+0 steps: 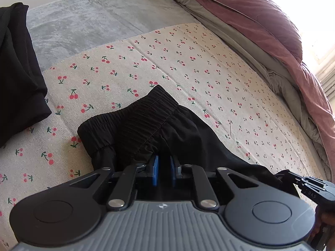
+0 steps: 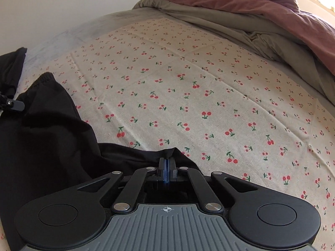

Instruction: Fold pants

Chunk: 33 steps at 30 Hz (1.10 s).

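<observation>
Pants: black pants (image 1: 146,125) are seen in the lower centre of the left wrist view, lying bunched on the cherry-print sheet; in the right wrist view they fill the lower left of the frame (image 2: 46,138).
Waistband: a ribbed, gathered elastic band (image 1: 144,108) is turned up towards the frame's centre, its stitched seam visible along one edge.
Fabric: thin, matte and softly creased; a second gathered edge is seen at the lower left of the garment.
Left gripper: the left gripper (image 1: 164,161) is nearly closed, its blue pads set a narrow gap apart with black cloth pinched between them.
Right gripper: the right gripper (image 2: 166,161) is fully closed, the blue pads pressed together on a fold at the pants' edge, in the lower centre of its view.
Sheet: a cream cloth (image 1: 188,67) printed with small red cherries and green stems is spread flat, with faint fold creases crossing it.
Blanket: a grey plush cover (image 1: 94,16) is seen beyond the sheet, in the upper left.
Duvet: a rust-pink quilt (image 1: 261,21) with an olive-grey underside is heaped at the upper right.
Other garment: a dark cloth (image 1: 16,73) is lying at the left edge.
</observation>
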{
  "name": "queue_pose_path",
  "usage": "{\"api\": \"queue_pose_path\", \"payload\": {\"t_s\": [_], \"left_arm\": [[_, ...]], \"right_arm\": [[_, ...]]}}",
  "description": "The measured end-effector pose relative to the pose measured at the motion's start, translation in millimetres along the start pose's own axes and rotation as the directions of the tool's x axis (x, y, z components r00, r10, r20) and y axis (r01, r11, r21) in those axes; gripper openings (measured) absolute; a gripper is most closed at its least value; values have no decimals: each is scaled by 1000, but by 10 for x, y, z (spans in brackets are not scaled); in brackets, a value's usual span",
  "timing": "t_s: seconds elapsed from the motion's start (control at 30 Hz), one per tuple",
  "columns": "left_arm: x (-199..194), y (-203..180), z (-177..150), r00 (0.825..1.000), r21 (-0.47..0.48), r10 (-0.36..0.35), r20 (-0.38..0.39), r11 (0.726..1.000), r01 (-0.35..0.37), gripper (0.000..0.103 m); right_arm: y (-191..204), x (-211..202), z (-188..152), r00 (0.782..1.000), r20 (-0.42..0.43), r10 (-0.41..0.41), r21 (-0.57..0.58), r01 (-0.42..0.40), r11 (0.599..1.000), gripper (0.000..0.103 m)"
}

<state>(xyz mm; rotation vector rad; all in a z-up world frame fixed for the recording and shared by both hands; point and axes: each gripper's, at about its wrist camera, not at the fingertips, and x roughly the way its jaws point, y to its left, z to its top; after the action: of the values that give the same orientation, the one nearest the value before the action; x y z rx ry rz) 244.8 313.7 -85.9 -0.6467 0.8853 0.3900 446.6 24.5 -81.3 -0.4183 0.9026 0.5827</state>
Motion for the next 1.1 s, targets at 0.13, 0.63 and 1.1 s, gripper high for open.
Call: {"api": "queue_pose_path", "payload": {"t_s": [0.13,0.63,1.1], "left_arm": [[-18,-46,-16,999,26,30,23,999,-31,7],[-166,3,47,995,39,-18,94,999,15,1],[-320,597,88,995,-134,-96,21,986,98,79]], "right_arm": [[-179,-88,150,995,98,6,146,-20,989,0],[-114,448,127,982,27,-188,158,181,971,1],[140,-1045,-991,979,110,-173,264,139,955,34]]}}
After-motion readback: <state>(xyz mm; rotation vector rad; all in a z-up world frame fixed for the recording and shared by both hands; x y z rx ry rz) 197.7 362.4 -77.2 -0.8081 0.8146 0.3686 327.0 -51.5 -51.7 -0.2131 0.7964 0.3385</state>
